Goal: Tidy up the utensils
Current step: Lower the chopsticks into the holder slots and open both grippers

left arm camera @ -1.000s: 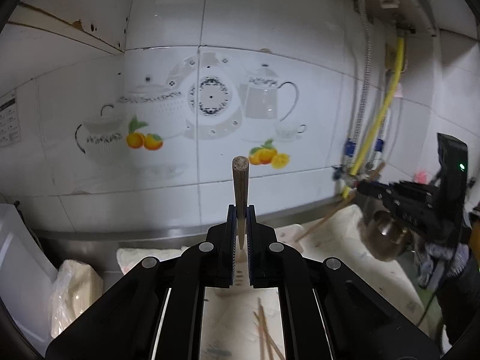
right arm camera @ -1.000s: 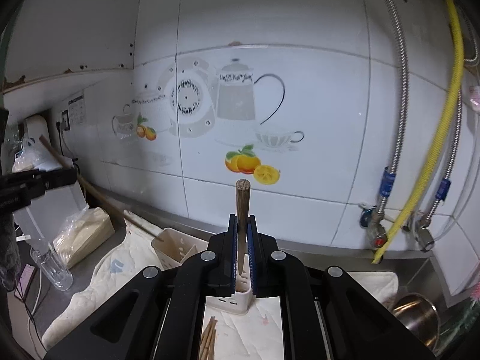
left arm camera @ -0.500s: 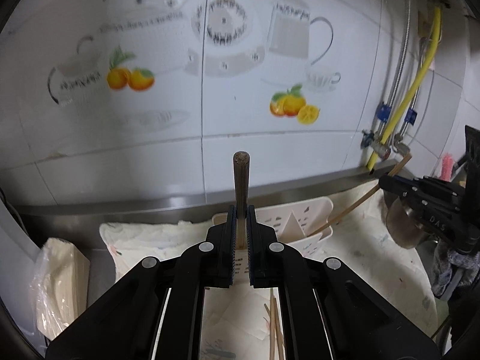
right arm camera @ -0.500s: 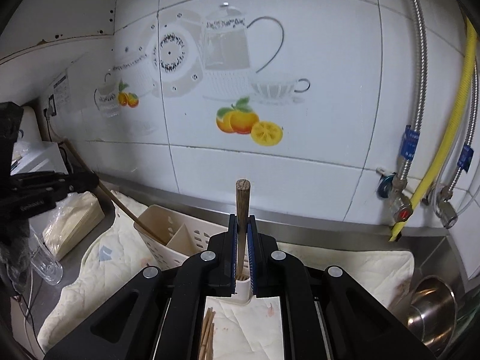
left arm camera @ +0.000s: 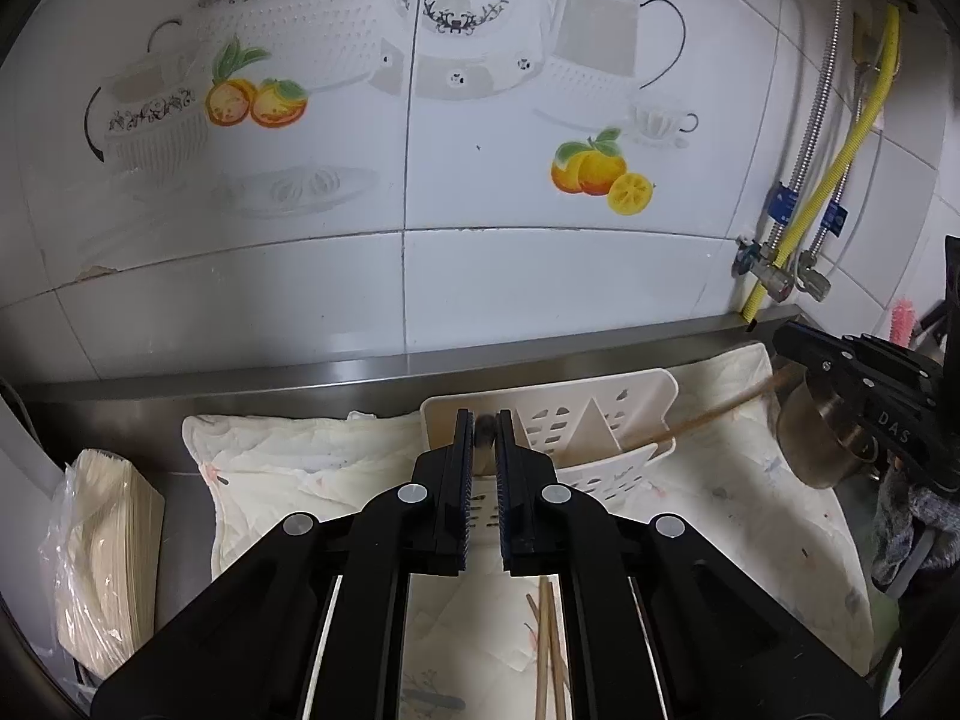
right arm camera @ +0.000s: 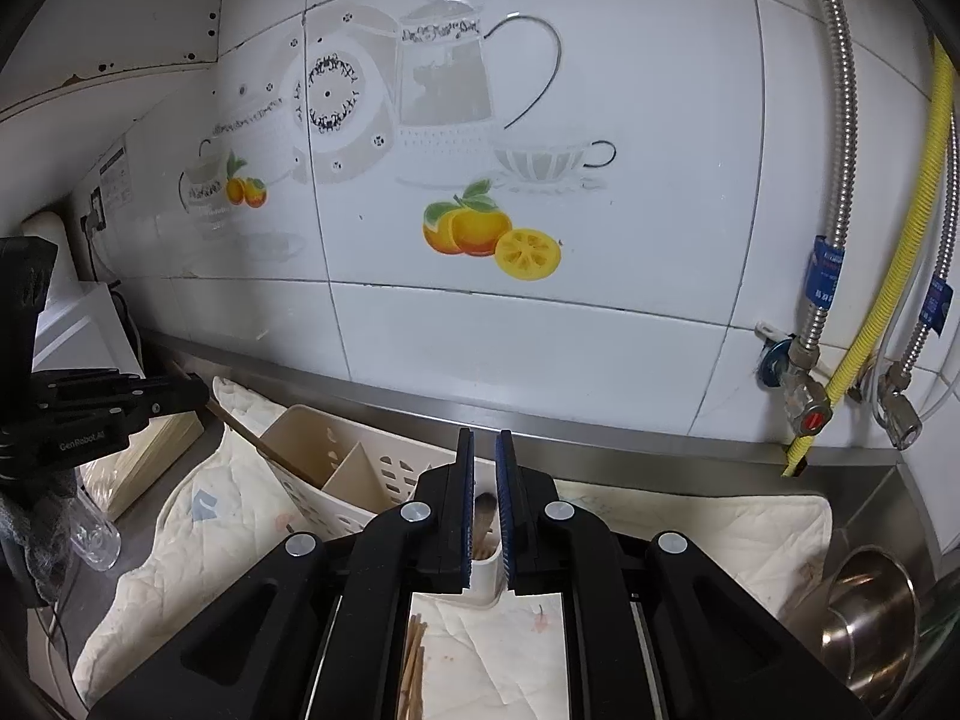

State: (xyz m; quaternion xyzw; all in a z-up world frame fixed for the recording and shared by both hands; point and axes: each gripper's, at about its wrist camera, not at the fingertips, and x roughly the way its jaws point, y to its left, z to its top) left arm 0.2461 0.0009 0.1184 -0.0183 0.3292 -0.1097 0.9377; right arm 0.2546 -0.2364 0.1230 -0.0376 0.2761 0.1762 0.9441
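1. Left gripper (left arm camera: pixel 482 420) shows only a narrow gap between its blue pads. The dark end of a brown wooden chopstick (left arm camera: pixel 483 429) sits between the fingertips, and I cannot tell whether it is clamped.
2. Right gripper (right arm camera: pixel 483 438) is equally narrow. The end of a second wooden chopstick (right arm camera: pixel 485 504) sits lower between its pads; grip again unclear.
3. Both sticks slant into the cream perforated plastic utensil holder (left arm camera: pixel 612 471), one on each side of its divider.
4. The holder rests on a cream quilted cloth (left arm camera: pixel 288 474), close to the steel ledge (left arm camera: pixel 360 372) under the white tiled wall (left arm camera: pixel 540 276).
5. Loose thin chopsticks (left arm camera: pixel 549 648) lie on the cloth beneath the grippers.
6. A steel pot (right arm camera: pixel 870 630) stands at the cloth's right end, with a bagged stack of paper (left arm camera: pixel 102 540) and a clear glass (right arm camera: pixel 96 540) to its left.
7. Both grippers tilt downward, converging on the holder from opposite sides.
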